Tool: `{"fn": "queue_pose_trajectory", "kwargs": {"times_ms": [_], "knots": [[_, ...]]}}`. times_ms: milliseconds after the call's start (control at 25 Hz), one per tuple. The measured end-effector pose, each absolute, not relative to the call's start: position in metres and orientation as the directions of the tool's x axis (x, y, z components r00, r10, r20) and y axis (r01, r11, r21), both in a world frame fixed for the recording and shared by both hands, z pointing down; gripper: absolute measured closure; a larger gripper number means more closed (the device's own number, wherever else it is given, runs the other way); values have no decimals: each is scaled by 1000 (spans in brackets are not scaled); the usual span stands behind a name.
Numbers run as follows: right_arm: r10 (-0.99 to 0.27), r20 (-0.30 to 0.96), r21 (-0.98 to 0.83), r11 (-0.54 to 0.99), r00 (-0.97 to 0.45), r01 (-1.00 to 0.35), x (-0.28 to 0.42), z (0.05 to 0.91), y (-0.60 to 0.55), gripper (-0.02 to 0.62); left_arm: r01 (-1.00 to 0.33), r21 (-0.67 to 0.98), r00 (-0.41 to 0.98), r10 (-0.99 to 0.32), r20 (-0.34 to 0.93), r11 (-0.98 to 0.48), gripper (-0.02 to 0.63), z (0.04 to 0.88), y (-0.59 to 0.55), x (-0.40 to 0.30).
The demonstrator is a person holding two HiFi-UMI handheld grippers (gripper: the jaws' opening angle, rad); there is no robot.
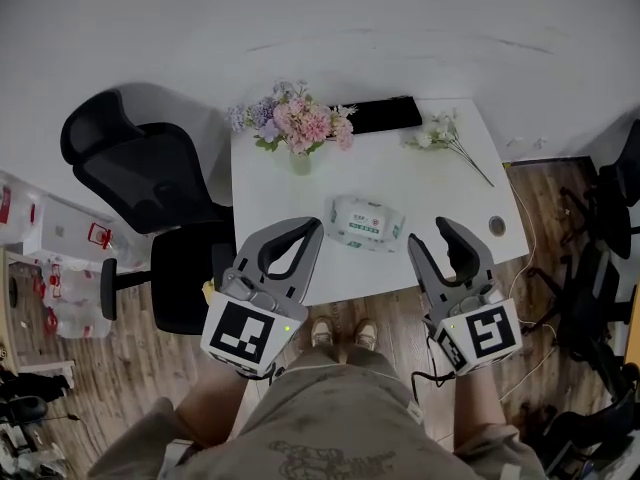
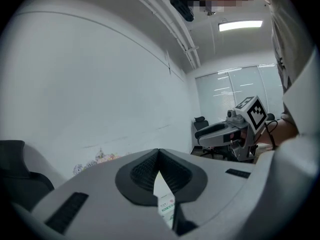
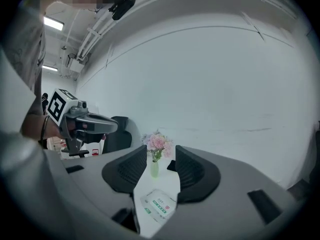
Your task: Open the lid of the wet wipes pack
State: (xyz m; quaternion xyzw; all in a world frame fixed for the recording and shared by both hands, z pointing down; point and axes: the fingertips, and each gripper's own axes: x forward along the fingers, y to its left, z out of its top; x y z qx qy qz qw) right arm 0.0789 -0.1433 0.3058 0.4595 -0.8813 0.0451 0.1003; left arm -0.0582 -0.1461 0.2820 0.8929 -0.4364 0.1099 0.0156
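The wet wipes pack (image 1: 367, 222) is white with green print and lies flat near the front edge of the white table (image 1: 440, 193). My left gripper (image 1: 314, 228) hovers just left of the pack, over the table's front edge. Its fingertips touch and hold nothing. In the left gripper view the left gripper (image 2: 159, 152) is shut, and a strip of the pack (image 2: 167, 206) shows below the tips. My right gripper (image 1: 432, 234) is to the right of the pack, open and empty. In the right gripper view the pack (image 3: 159, 204) lies ahead, below the gap of the right gripper (image 3: 161, 160).
A glass vase of pink flowers (image 1: 298, 128) stands at the table's back left. Beside it lie a black flat object (image 1: 380, 115) and a sprig of white flowers (image 1: 450, 140). A cable hole (image 1: 497, 226) sits near the right front corner. A black office chair (image 1: 150, 198) stands left of the table.
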Motion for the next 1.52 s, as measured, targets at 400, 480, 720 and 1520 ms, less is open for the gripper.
{"fn": "queue_pose_trajectory", "kwargs": {"times_ms": [400,480,720,1520], "knots": [[-746,388,38,599,-541,-800,65,394,-188,408,-759,-45,597,-723,347,-649,591,365,-184,-39],[-731,426,48,606,-533,-794,63,416,-192,405,-752,-32,600,-703,381,-659,591,386,-188,-34],[-688,506,71,635,-520,-770,54,472,-204,396,-738,10,598,-647,472,-675,591,448,-196,-25],[-568,691,208,748,-447,-630,27,620,-202,379,-711,90,569,-496,656,-697,591,614,-194,-15]]}}
